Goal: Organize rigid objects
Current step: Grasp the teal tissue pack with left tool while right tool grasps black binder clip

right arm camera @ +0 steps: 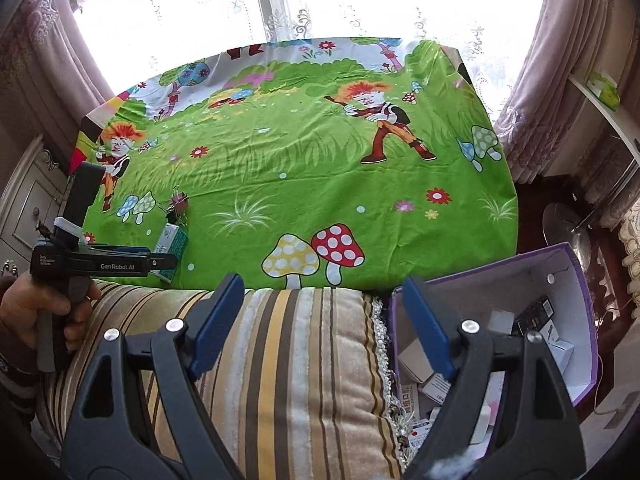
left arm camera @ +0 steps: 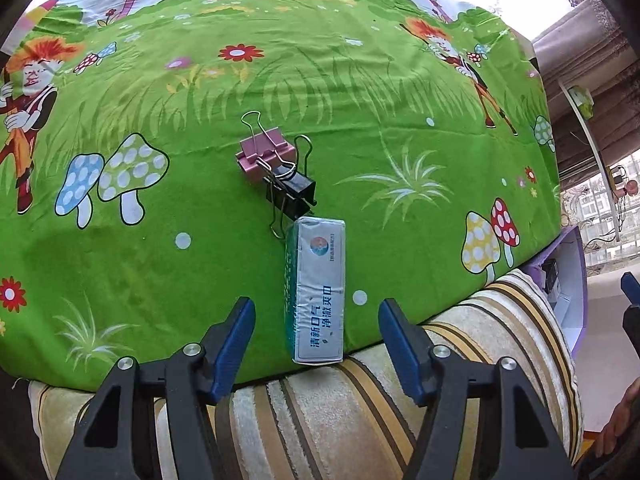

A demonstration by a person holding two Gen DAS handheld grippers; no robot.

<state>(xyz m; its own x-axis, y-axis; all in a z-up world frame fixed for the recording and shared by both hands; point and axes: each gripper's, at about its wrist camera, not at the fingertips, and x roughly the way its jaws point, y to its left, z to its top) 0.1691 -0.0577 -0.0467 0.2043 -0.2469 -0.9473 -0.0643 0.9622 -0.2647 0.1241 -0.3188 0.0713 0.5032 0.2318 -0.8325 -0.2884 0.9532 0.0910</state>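
Left tool released, its blue fingers either side of the toothpaste box, pads apart from it.

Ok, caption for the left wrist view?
Left gripper open astride a toothpaste box on the green cloth, binder clips beyond.

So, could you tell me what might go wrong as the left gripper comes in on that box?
1. The box overhangs the cloth's edge onto the striped cushion; an off-centre pinch by the left gripper could tip it.
2. The black clip touches the box's far end and may get dragged along.
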